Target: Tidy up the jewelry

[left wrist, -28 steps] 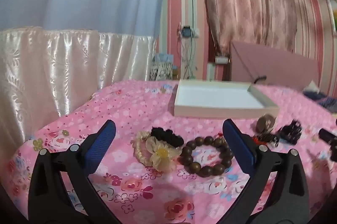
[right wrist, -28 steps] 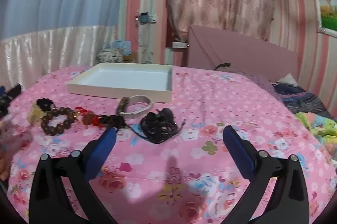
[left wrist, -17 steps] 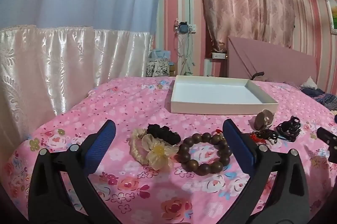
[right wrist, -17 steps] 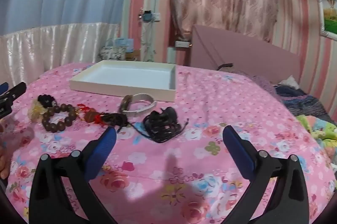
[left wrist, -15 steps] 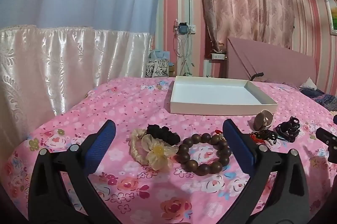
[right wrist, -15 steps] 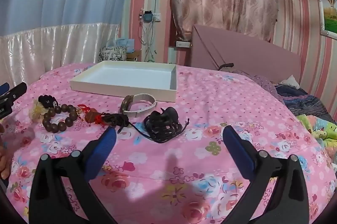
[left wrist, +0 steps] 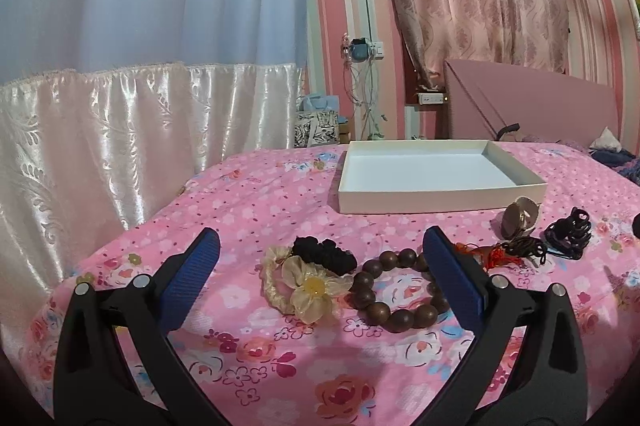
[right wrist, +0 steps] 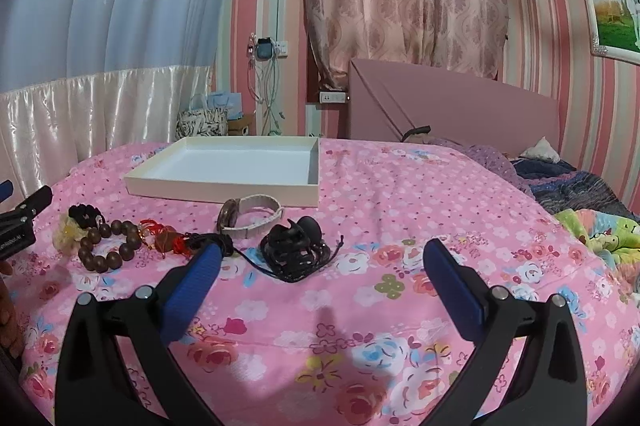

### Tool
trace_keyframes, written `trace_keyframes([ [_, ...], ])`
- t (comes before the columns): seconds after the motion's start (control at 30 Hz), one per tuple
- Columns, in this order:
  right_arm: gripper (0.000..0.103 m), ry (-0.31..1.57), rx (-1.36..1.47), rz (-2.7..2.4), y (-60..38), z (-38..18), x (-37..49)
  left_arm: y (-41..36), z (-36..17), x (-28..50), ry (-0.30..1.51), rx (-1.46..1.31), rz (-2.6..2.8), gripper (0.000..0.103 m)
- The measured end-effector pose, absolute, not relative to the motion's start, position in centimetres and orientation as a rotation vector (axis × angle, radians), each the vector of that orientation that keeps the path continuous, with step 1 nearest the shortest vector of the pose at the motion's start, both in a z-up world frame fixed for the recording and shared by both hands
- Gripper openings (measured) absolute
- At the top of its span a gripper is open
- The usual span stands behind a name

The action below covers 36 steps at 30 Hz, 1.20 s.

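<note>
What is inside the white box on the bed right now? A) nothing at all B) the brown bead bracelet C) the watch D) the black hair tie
A: the white box shows only its bare bottom, while the bead bracelet, the watch and the black hair tie all lie on the pink bedspread in front of it.

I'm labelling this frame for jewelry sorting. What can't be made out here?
- Wooden bead bracelet: its right side is hidden by the left hand-held gripper finger in the left wrist view.
- Red-tasselled pendant: too small and tangled to identify in either view.
- Watch: dial too small to read.
</note>
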State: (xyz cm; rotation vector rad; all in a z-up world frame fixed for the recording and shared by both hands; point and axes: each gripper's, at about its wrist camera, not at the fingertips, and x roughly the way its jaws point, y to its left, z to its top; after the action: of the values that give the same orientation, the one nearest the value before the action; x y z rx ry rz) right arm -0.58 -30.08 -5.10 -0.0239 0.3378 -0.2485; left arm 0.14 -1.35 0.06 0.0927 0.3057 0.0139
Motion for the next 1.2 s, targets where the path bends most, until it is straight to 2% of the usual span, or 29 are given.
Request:
trace_keyframes([
  [0.63,0.101,0.346,-0.033,-0.228,-29.9,-4.9,-0.3,0.3,0.2,0.1,0.306,0.04,0.069,0.1],
  [1.2,0.101,0.42,-0.067,-0.244,-29.6,-5.7,0.7,-1.3,0.1,0.5,0.346,0.071,-0.061,0.1],
])
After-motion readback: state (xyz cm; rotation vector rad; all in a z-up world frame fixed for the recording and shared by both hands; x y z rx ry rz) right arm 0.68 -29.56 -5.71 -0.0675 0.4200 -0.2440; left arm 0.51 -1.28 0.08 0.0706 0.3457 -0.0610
